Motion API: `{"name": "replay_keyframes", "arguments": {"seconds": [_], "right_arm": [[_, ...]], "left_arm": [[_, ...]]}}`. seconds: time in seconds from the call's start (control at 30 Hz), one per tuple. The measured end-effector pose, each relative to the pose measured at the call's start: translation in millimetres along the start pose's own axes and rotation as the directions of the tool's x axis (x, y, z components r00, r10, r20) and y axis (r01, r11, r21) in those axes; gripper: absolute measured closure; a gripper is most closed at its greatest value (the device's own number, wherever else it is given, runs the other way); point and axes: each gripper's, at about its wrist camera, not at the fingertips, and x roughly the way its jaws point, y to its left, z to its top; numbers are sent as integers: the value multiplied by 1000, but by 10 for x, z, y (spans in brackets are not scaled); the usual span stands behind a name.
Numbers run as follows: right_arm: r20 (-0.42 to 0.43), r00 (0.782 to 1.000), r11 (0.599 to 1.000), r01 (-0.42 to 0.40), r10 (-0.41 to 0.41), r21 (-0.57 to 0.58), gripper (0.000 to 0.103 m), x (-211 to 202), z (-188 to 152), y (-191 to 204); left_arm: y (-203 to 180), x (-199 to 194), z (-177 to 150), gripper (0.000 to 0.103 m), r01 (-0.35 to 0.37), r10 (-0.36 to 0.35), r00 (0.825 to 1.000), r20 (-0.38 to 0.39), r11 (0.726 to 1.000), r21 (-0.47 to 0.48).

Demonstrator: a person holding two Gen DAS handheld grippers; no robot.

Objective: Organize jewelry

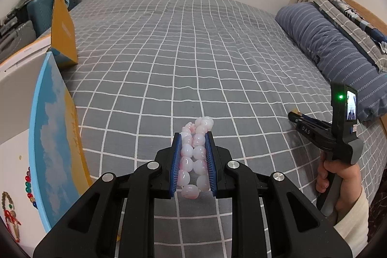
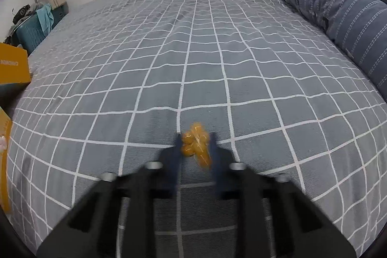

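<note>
Above the checked bed point(image 1: 193, 52), your left gripper point(image 1: 192, 137) clamps a pink bead bracelet point(image 1: 193, 158) between its fingers point(image 1: 176, 161), while your right gripper point(image 2: 195, 137) pinches amber beads point(image 2: 196, 144).

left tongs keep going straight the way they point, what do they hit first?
Likely the bedspread. The left tongs, shut on the pink bracelet, point slightly down across open bed; nothing else stands in that line. Depth is unclear.
</note>
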Motion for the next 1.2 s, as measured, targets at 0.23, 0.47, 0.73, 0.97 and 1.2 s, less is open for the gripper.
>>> {"name": "replay_keyframes", "arguments": {"seconds": [0.23,0.47,0.73,0.97,1.2], "right_arm": [[37,999,1000,-18,18,12,94,-167,16,-10],[73,997,1000,-26,26,-2,94,-491,19,73],[72,997,999,-25,27,-19,94,-770,-120,236],[81,995,998,-55,57,-24,94,-1001,-191,432],[109,989,994,-99,103,-45,94,-1246,-105,711]], "left_arm": [[5,1,-7,84,-5,5,1000,-3,1000,5],[8,-11,-16,84,-11,11,1000,-6,1000,6],[-20,-63,-42,84,-14,14,1000,-6,1000,15],[12,-95,-51,84,-19,19,1000,-19,1000,15],[146,-234,44,84,-45,45,999,-9,999,-1]]}}
